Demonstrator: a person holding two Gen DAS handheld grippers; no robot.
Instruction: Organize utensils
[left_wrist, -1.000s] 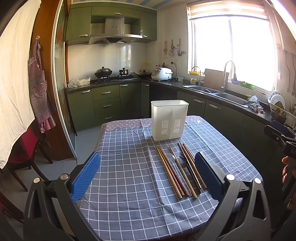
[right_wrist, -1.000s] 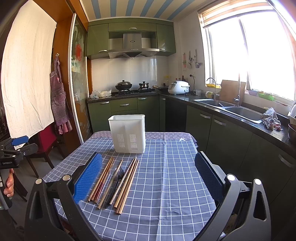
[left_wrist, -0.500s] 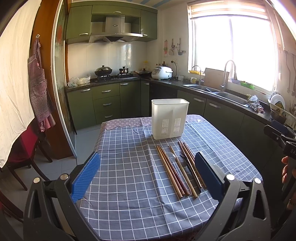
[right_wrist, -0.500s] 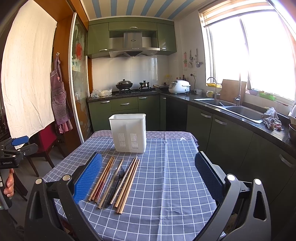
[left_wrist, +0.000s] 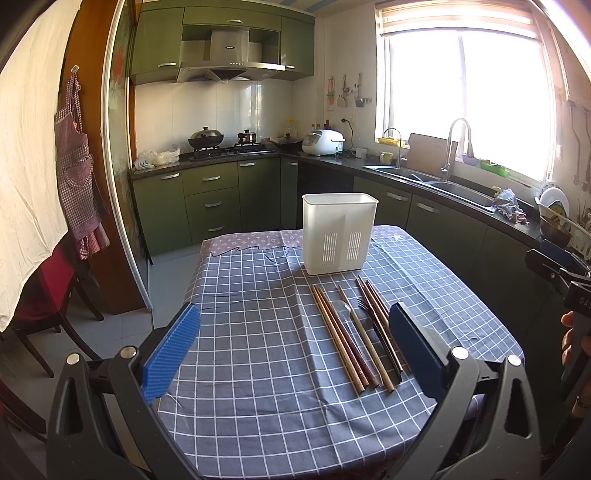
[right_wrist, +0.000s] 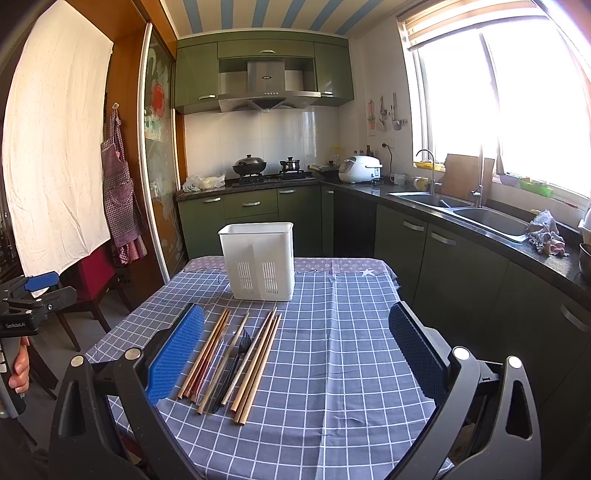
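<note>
A white slotted utensil holder (left_wrist: 340, 234) (right_wrist: 258, 260) stands upright toward the far end of the table. In front of it lie several wooden chopsticks (left_wrist: 338, 339) (right_wrist: 258, 360), a spoon (left_wrist: 341, 308) and a dark fork (left_wrist: 365, 306) (right_wrist: 240, 350), side by side on the checked cloth. My left gripper (left_wrist: 293, 349) is open above the near edge, the utensils close to its right finger (left_wrist: 415, 349). My right gripper (right_wrist: 295, 349) is open too, with the utensils just inside its left finger (right_wrist: 177, 354). Neither holds anything.
The table wears a blue-grey checked cloth (left_wrist: 258, 332) (right_wrist: 351, 332). A red chair (left_wrist: 48, 288) stands to the left. Green cabinets, a hob with pots (right_wrist: 251, 166) and a sink (right_wrist: 480, 216) line the walls. A hand holding the other gripper shows at the frame edge (left_wrist: 570, 332) (right_wrist: 18, 365).
Both cameras have tipped slightly, so the table sits a little lower in view. The utensils and holder have not moved, and both grippers stay open.
</note>
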